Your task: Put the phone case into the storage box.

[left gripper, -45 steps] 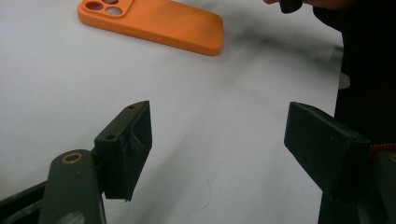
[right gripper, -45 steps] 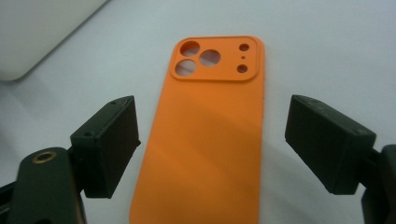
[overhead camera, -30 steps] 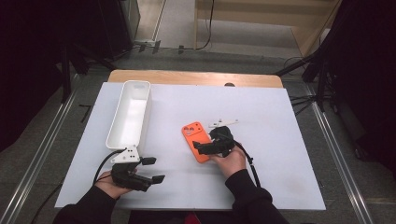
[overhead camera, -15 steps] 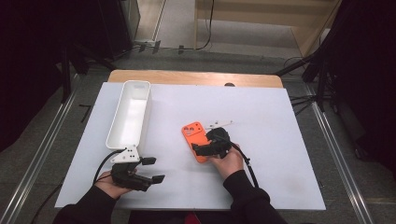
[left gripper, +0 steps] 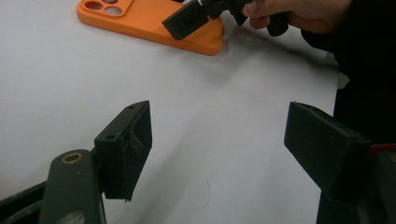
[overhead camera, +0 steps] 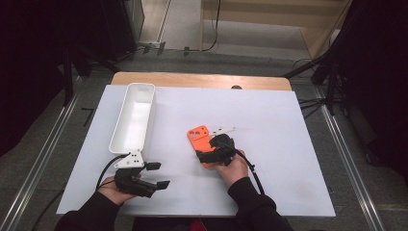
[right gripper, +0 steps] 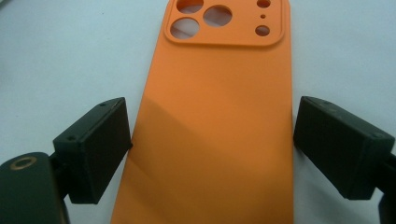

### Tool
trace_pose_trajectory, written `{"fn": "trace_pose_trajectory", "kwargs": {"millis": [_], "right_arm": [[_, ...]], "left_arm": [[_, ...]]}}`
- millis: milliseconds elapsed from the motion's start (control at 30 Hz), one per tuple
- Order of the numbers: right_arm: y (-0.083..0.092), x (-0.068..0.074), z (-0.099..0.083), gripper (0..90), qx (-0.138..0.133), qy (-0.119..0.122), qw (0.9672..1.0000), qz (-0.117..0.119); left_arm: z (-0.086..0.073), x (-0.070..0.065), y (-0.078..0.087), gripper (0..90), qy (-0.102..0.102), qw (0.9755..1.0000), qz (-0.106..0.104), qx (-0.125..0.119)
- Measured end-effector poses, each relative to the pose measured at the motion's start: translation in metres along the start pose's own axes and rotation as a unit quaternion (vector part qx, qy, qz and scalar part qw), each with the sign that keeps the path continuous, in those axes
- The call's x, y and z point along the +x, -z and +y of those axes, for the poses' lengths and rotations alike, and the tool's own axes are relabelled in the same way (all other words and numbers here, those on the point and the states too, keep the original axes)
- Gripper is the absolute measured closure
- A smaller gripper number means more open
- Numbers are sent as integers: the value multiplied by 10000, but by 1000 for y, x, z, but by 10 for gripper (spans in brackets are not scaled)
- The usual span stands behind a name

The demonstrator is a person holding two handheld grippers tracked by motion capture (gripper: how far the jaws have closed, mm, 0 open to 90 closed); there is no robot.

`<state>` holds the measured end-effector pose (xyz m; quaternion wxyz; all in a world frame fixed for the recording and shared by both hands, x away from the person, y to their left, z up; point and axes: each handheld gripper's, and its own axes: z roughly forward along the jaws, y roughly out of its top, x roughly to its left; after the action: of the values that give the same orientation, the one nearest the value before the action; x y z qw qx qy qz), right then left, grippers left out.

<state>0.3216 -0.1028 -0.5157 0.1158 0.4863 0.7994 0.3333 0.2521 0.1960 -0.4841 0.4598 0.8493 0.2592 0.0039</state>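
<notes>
**A:** Right claw (right gripper: 210, 140) is down low over the orange phone case (right gripper: 215, 121), jaws spread and straddling it. One pad sits just off each long edge, and I can't see either one pressing yet. So nothing is held.

**B:** Agreed, it looks like the lining-up step of a pick. The case lies flat on the white worktop (overhead camera: 288, 125), back side up, camera cut-outs pointing away from the person. From the high view it's near the middle, with the right claw (overhead camera: 215, 153) on its near end.

**A:** And the left claw (overhead camera: 155, 175)?

**B:** Parked near the front edge, jaws wide apart with only bare worktop between them. It's empty. The long white tray (overhead camera: 134, 115) sits just beyond it, on the left side.

**A:** So what's the next move call for?

**B:** I'd say a squeeze across the case's width. It's thin and flat on the surface, so the pads need to get low enough to bite the edges rather than slide over the top. Too hard a pinch could make that soft shell bow.

**A:** There's also a small pale part (overhead camera: 222, 130) just beyond the case, too small to tell what it is.
</notes>
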Motion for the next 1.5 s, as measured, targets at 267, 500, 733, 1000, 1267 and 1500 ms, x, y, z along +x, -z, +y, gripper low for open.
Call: {"fn": "trace_pose_trajectory", "kwargs": {"millis": [267, 500, 733, 1000, 1267, 1500], "right_arm": [[-2, 6, -3, 99, -68, 124, 9997, -199], [-3, 9, -5, 99, -110, 186, 9993, -316], [-5, 16, -12, 100, -292, 277, 9976, -564], [-6, 16, -12, 100, -290, 275, 9976, -565], [-5, 16, -12, 112, -293, 306, 9976, -552], [-4, 15, -12, 127, -289, 275, 9978, -530]], "left_arm": [[0, 0, 0, 237, -2, 10000, 2, 3], [0, 0, 0, 237, -3, 10000, 1, 5], [0, 0, 0, 237, -1, 10000, 1, 2], [0, 0, 0, 237, -3, 10000, -1, 7], [0, -1, 0, 237, 11, 10000, 1, 10], [0, 0, 0, 237, 17, 10000, 2, 16]]}}
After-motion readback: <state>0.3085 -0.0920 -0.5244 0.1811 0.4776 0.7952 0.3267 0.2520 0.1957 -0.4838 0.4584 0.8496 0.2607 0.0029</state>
